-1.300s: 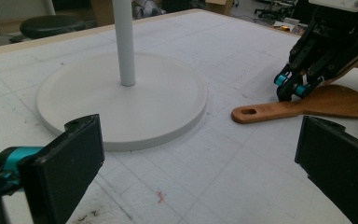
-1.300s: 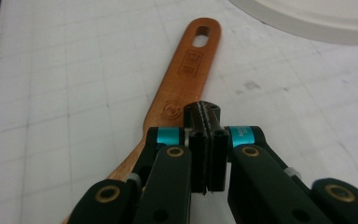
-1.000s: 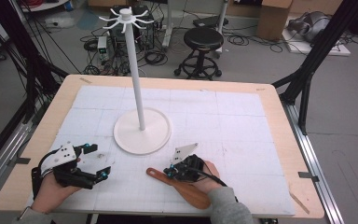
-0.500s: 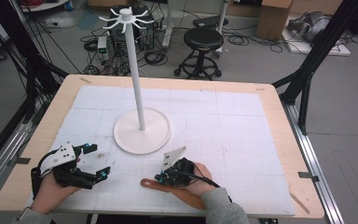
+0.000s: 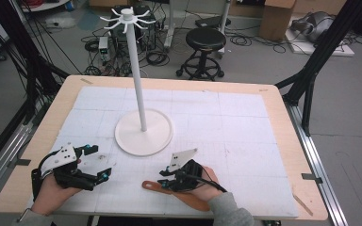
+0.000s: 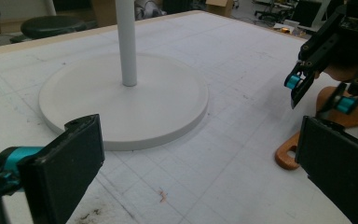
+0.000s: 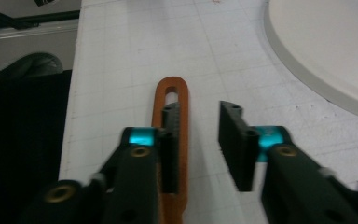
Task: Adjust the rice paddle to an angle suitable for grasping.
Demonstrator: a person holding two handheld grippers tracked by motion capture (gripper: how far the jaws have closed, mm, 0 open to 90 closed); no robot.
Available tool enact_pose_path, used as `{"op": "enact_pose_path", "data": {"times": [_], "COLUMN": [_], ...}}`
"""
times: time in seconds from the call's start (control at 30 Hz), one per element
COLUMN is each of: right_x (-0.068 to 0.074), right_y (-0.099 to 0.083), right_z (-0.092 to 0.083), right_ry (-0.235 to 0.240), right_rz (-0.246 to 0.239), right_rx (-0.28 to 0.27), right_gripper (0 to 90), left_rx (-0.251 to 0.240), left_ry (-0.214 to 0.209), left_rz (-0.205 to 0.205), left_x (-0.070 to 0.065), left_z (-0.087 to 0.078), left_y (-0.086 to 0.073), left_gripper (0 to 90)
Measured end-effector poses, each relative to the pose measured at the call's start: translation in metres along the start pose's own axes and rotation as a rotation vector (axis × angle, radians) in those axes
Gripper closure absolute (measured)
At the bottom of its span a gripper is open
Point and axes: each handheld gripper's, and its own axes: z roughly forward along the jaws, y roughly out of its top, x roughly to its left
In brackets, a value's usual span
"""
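A wooden utensil (image 5: 192,200) with a slotted handle lies flat near the table's front edge. My right gripper (image 5: 164,181) hovers over its handle, pointing left. Its jaws have just been opening. In the right gripper view the handle (image 7: 171,81) runs under the left jaw of my right gripper (image 7: 203,135), whose pads stand apart and press on nothing. My left gripper (image 5: 99,161) rests at the front left, wide open and empty. From the left gripper view, past my left gripper (image 6: 205,177), I see the utensil's handle loop (image 6: 289,151) with the right gripper (image 6: 314,98) above it.
A white hook stand (image 5: 136,70) rises from a round base (image 5: 143,136) in the middle of the white mat (image 5: 245,127). The base (image 6: 121,98) lies just beyond the left gripper. The table's front edge (image 7: 74,70) runs close beside the utensil.
The right gripper shifted a little left and toward the front edge, and the utensil's handle swung with it. Its jaws, shut before, now stand apart. The left gripper stayed put.
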Motion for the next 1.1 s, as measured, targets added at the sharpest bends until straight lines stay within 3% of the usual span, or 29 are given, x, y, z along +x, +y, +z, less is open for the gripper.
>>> {"op": "enact_pose_path", "data": {"times": [0.17,0.3,0.47,0.6,0.77,1.1], "right_x": [0.004,0.013,0.018,0.017,0.018,0.016], "right_y": [-0.002,0.001,0.006,0.004,0.004,0.000], "right_z": [-0.004,-0.003,0.002,0.005,0.007,0.015], "right_ry": [0.021,-0.016,-0.068,-0.054,-0.021,-0.060], "right_rz": [0.013,-0.018,0.009,0.039,0.014,0.012], "right_rx": [0.006,0.016,0.039,0.062,0.075,0.167], "right_gripper": [36.2,20.3,0.0,0.0,0.0,0.2], "left_rx": [0.003,0.001,-0.007,-0.010,-0.006,-0.008], "left_ry": [-0.001,-0.002,0.002,0.010,0.019,0.011], "left_rz": [-0.004,-0.004,-0.005,-0.007,-0.009,-0.003], "left_x": [0.001,0.001,0.001,0.002,0.003,-0.001], "left_z": [0.001,0.000,-0.001,-0.001,0.000,-0.002], "left_y": [0.000,0.000,0.000,0.001,0.000,0.000], "left_gripper": [1.8,1.8,1.8,1.8,1.8,1.8]}}
